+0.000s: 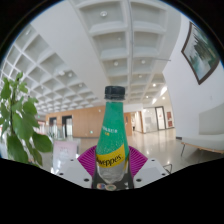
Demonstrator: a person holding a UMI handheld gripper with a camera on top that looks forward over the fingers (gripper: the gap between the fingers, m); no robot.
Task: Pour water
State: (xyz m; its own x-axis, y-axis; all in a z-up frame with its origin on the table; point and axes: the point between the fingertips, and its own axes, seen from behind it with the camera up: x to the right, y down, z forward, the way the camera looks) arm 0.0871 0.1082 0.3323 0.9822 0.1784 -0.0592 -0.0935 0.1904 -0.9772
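Pink pads (88,158) of gripper (111,170) nearest camera, closed against lower body of bottle (112,140), one each side. Bottle upright between fingers, green cap (115,93) on, green label across middle. Looks lifted: ceiling and hall behind, no table visible under it. Plant (18,120) off to side. Judgement: clear plastic, light, thin wall, squeezable, slick label; hold low-mid body, firm but not crushing. Cap must come off before pouring.
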